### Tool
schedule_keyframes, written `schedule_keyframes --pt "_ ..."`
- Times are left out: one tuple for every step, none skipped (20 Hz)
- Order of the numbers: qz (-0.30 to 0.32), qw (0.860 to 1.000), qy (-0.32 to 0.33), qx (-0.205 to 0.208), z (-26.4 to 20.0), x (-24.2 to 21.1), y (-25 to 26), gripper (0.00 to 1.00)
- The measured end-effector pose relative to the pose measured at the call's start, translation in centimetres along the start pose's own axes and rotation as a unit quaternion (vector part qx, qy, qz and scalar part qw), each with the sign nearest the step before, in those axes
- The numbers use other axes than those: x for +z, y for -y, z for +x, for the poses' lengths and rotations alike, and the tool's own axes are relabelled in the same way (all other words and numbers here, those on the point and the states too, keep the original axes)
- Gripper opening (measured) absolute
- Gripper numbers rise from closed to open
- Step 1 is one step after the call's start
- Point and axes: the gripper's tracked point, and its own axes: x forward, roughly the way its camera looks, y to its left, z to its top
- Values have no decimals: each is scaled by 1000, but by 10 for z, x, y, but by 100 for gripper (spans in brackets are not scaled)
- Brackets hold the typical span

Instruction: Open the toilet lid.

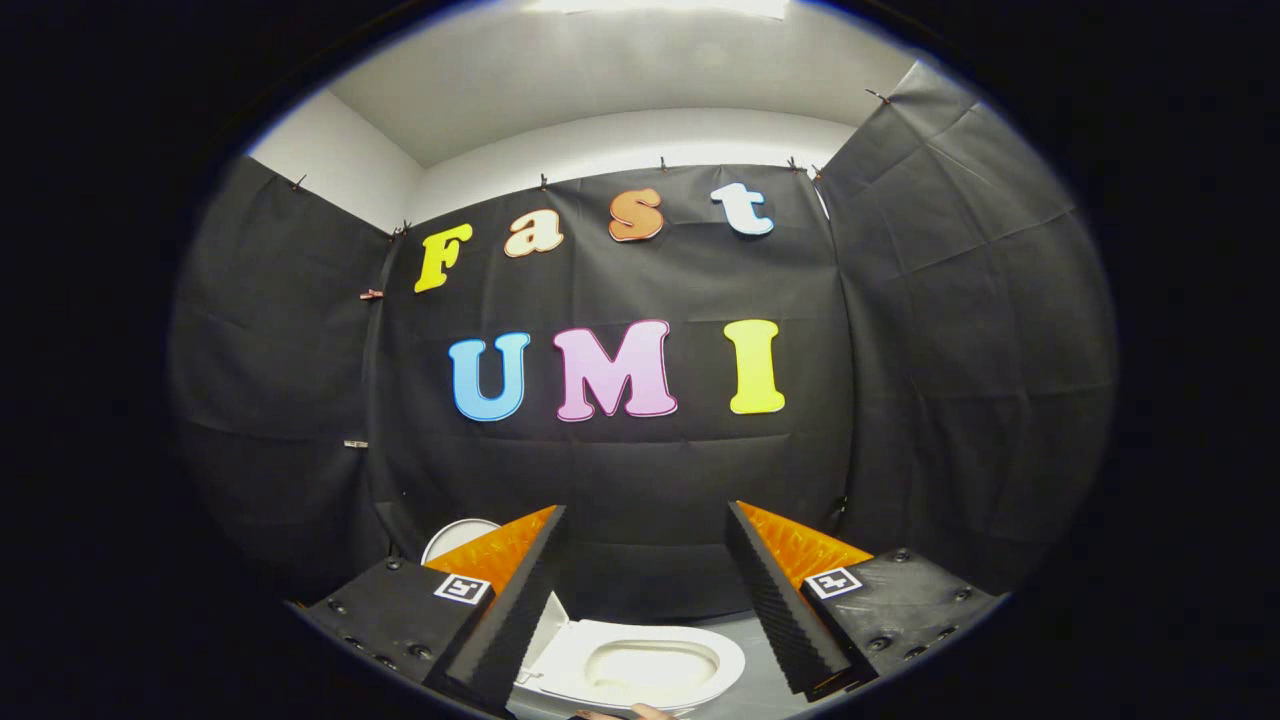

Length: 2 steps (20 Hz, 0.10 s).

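The hand-held gripper (645,590) hangs released, its ridged fingers (770,600) spread wide and clasping nothing. Below and between them sits a small, smooth white toilet (640,668), its oval seat ring and pale bowl exposed, long axis running roughly across the fingers. The rounded lid (458,536) seems to stand raised behind the left finger, though mostly hidden.

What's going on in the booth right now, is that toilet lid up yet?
The handheld gripper is open, its fingers spread apart and holding nothing. Below and between them sits the white toilet, its bowl and seat exposed. A rounded white piece behind the left finger may be the raised lid, so it looks open already. A fingertip shows at the toilet's near rim.
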Motion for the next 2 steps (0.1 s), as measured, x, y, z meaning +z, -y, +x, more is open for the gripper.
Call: schedule_keyframes --pt "-1 1000 0 0 1 0 1 98" --pt "-1 1000 0 0 0 0 1 98"
